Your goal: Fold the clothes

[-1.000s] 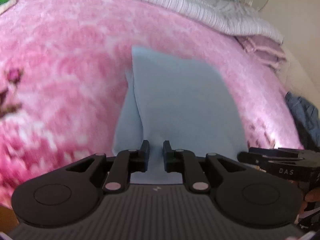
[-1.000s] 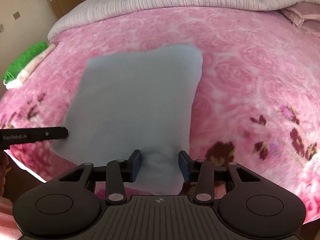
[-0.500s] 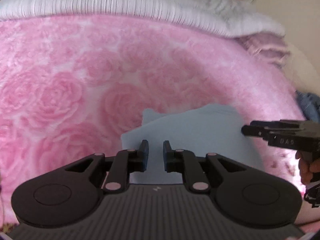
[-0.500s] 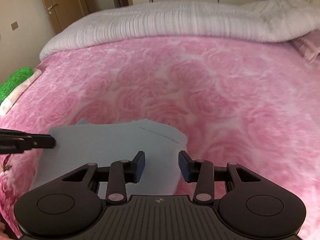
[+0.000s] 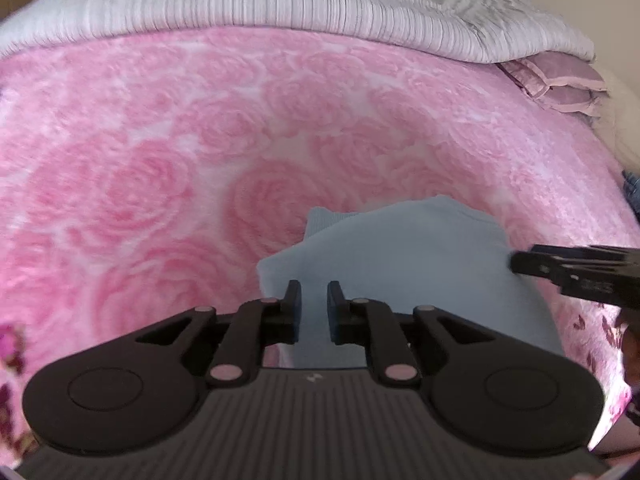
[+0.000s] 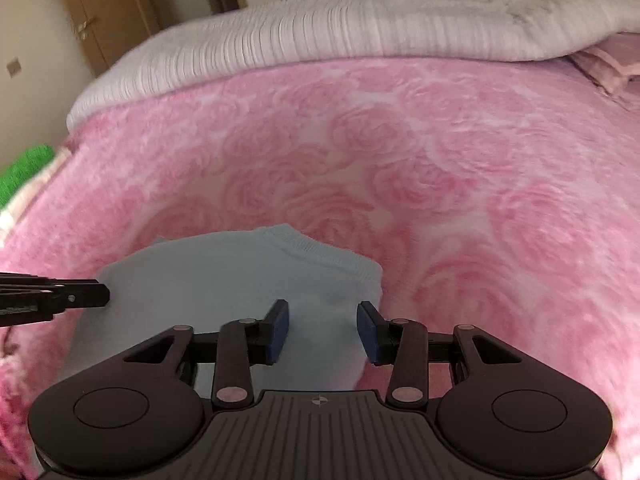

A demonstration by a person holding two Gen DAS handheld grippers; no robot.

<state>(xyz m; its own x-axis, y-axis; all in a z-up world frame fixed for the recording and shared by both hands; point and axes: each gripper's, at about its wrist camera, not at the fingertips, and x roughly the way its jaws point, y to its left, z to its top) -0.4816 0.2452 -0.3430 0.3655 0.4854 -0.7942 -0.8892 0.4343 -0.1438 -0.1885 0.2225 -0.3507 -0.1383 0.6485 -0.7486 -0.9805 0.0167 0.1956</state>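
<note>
A light blue sweatshirt (image 5: 400, 264) (image 6: 224, 280) lies folded on the pink rose blanket (image 5: 160, 160) (image 6: 480, 200), its ribbed collar (image 6: 312, 250) on the top layer, just beyond my fingers. My left gripper (image 5: 314, 292) is at the garment's left edge, jaws narrow, with blue cloth pinched between them. My right gripper (image 6: 322, 312) is at the right edge, jaws wider, and a bunch of the cloth fills the gap. Each gripper shows side-on in the other's view: the right gripper (image 5: 520, 264) and the left gripper (image 6: 102, 296).
A grey-white ribbed quilt (image 5: 280, 4) (image 6: 360, 28) lies along the far side of the bed. Pink pillows (image 5: 560, 84) sit at the far right. A dark blue garment (image 5: 632, 192) shows at the right edge, a green cloth (image 6: 24, 168) at the left, and a wooden door (image 6: 100, 12) behind.
Both grippers moved forward over the bed, carrying the sweatshirt's near end with them. The garment, spread long before, now lies doubled over and short, with the collar on top.
</note>
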